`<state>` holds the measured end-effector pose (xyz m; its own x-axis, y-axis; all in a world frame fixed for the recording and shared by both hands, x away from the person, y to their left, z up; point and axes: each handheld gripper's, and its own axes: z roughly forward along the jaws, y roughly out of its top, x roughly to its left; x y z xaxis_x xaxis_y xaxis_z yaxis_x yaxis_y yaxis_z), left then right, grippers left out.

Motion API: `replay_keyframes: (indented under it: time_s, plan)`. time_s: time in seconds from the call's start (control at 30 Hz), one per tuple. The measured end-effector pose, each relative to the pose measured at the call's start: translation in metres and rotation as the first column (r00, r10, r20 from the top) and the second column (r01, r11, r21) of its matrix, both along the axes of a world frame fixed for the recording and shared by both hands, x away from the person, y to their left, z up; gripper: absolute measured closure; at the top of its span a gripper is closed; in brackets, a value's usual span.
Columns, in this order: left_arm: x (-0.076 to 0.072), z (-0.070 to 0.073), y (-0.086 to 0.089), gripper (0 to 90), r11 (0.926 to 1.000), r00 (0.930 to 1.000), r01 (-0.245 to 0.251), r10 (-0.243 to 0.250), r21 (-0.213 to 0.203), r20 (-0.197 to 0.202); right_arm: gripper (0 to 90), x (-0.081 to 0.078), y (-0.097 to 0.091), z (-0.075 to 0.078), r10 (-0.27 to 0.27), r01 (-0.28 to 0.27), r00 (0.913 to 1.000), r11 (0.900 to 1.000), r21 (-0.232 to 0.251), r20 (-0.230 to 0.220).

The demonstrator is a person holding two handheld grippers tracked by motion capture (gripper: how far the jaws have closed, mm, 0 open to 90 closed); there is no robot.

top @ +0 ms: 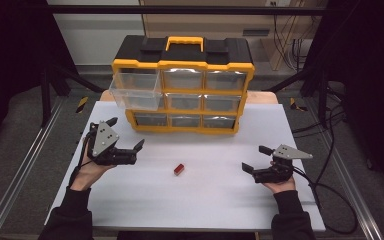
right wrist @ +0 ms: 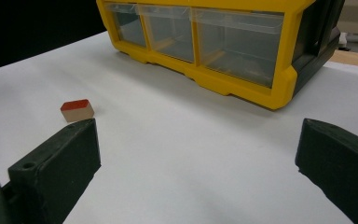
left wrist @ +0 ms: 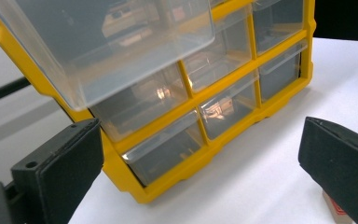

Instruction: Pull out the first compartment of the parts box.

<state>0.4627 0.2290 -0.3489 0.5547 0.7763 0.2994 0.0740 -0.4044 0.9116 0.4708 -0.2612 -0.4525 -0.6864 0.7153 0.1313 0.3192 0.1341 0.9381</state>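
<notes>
The small red-topped wooden block [top: 179, 169] lies on the white table [top: 220, 200], between the grippers and in front of the yellow plastic drawer cabinet [top: 183, 92]. It is judged light, rigid and easily pinched across its short sides. The left gripper [top: 126, 134] and right gripper [top: 256, 159] are spread and empty. The cabinet's clear top-left drawer [top: 135, 91] stands pulled out; no obstruction lies around the block.

In my left gripper view, my right-hand pad hides most of the small red block [left wrist: 334, 208]. The pulled-out drawer [left wrist: 112, 42] is cut off at the top edge. Drawer contents remain indistinct behind the clear fronts.
</notes>
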Motion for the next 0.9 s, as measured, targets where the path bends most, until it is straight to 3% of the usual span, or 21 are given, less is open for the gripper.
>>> replay_keyframes:
  time_s: [0.27, 0.67, 0.77, 0.9]
  plan:
    - [0.002, -0.016, 0.001, 0.0, 0.9991, 0.9989, 0.010, -0.012, -0.042, -0.046, 0.4, 0.000, 0.000, 0.000, 0.000, 0.000, 1.0000, 1.0000, 0.001, 0.000]
    - [0.006, -0.029, -0.006, 0.0, 0.9992, 0.9953, 0.016, -0.020, -0.038, -0.095, 0.5, 0.000, 0.000, 0.000, 0.002, -0.002, 1.0000, 1.0000, 0.001, 0.003]
    - [0.008, -0.032, -0.009, 0.0, 0.9990, 0.9921, 0.021, -0.026, -0.040, -0.122, 0.5, 0.000, 0.000, 0.000, 0.003, -0.003, 1.0000, 1.0000, -0.001, 0.001]
    - [0.009, -0.037, -0.013, 0.0, 0.9994, 0.9902, 0.028, -0.031, -0.023, -0.136, 0.4, 0.000, 0.000, 0.000, 0.002, -0.002, 1.0000, 1.0000, -0.002, -0.001]
